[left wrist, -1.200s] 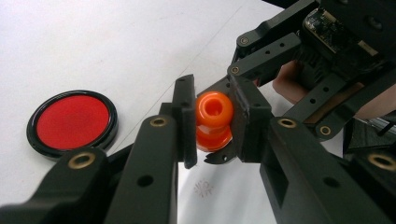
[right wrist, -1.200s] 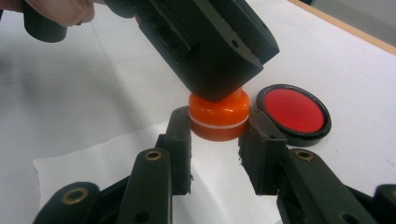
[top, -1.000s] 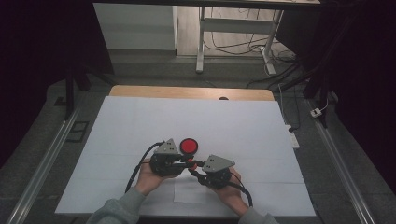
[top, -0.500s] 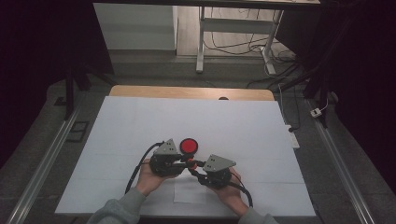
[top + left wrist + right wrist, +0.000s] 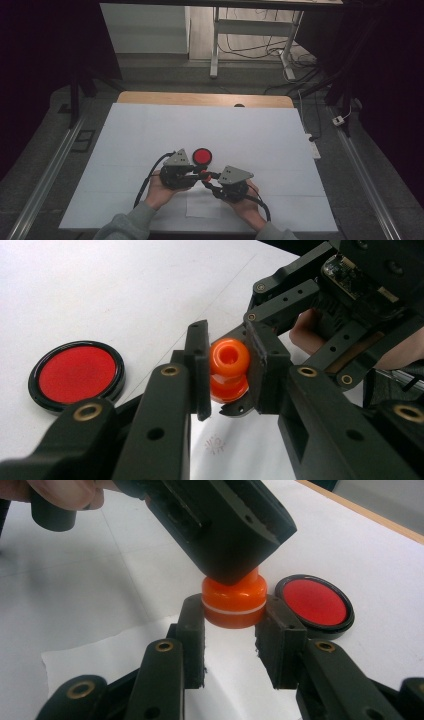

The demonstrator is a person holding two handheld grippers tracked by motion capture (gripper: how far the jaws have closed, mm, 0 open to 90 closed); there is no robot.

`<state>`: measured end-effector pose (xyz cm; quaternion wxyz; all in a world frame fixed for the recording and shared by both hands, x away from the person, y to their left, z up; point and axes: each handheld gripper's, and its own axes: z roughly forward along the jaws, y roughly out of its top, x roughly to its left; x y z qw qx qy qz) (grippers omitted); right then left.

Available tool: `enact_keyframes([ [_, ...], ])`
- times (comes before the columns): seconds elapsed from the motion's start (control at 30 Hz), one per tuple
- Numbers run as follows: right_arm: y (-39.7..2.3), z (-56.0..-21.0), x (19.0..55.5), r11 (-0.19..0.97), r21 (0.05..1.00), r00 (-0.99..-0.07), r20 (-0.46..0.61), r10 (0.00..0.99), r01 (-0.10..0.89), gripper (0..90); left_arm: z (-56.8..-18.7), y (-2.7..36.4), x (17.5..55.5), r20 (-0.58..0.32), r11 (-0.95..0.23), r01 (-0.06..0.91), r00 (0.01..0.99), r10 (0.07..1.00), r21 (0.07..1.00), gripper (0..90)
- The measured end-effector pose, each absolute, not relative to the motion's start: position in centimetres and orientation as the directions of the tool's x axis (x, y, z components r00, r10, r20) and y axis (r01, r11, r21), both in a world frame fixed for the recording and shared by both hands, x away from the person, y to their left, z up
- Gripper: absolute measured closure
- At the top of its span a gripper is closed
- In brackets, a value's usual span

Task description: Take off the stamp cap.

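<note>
An orange stamp-like piece (image 5: 204,175) with a rounded knob and a wider base is held between both grippers, just above the white table cover. My left gripper (image 5: 227,367) is shut on its knob (image 5: 229,360). In the right gripper view, my right gripper (image 5: 234,612) is shut on the base (image 5: 233,602), which has a thin white ring around it. The left gripper's dark body (image 5: 225,525) covers the knob there. A round red pad in a black rim (image 5: 202,156) lies flat on the table just behind the grippers.
The white cover (image 5: 150,130) spreads over most of the table, with a wooden edge (image 5: 200,98) at the far side. A small loose paper sheet (image 5: 200,207) lies under the hands. Metal rails run along both table sides.
</note>
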<state>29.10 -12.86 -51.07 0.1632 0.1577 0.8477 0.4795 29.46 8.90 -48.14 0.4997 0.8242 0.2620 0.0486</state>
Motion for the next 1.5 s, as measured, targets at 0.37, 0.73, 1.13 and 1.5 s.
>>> enact_keyframes([
  [0.37, -12.9, -51.2, 29.1, 0.469, 0.874, -0.893, -0.105, 0.438, 0.128, 65.1, -48.1, 8.9, 29.4, -0.183, -0.357, 0.382, 0.857, 0.481, 0.852, 73.0],
  [0.73, -13.0, -50.9, 29.0, 0.472, 0.875, -0.899, -0.114, 0.422, 0.110, 65.1, -48.0, 9.1, 29.4, -0.189, -0.348, 0.381, 0.859, 0.475, 0.857, 73.0],
  [1.13, -13.1, -50.9, 29.0, 0.462, 0.880, -0.898, -0.111, 0.427, 0.111, 65.2, -47.9, 9.1, 29.3, -0.190, -0.342, 0.380, 0.858, 0.476, 0.859, 73.1],
  [1.5, -13.3, -51.4, 29.0, 0.495, 0.858, -0.891, -0.113, 0.440, 0.135, 65.2, -47.0, 11.0, 29.4, -0.182, -0.252, 0.371, 0.814, 0.552, 0.894, 73.2],
])
